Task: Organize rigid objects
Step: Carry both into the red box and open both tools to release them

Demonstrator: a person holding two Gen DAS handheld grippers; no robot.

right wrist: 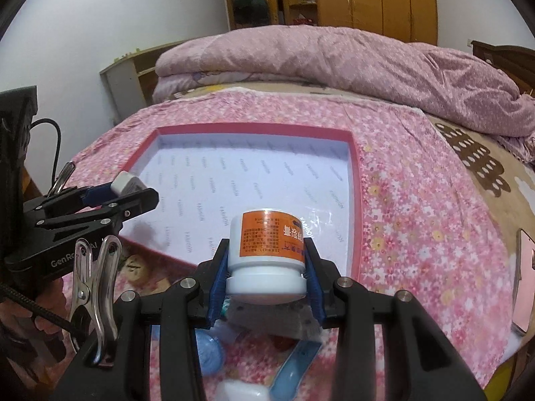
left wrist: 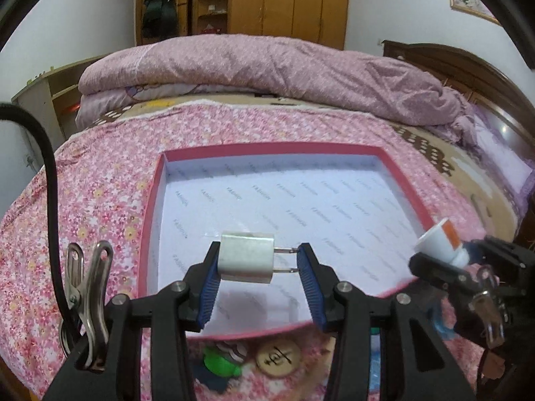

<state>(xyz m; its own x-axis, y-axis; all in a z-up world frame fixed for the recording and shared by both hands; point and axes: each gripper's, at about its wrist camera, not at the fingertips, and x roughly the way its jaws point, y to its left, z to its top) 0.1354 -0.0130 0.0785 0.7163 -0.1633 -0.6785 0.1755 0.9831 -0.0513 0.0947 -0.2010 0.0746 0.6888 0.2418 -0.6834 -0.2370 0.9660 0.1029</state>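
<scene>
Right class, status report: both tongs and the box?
Left tongs shut on charger. Right tongs shut on pill bottle. Both over empty box. Nothing blocking.

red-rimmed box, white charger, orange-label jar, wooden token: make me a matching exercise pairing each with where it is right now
Things:
1. white charger
2. orange-label jar
3. red-rimmed box
4. wooden token

Places:
A. lying on the floral bedspread, open, nothing inside
B. clamped in the right claw
C. on the bedspread outside the box's near rim
D. clamped in the left claw

Pairs: 1-D, 2-B, 3-A, 4-C
</scene>
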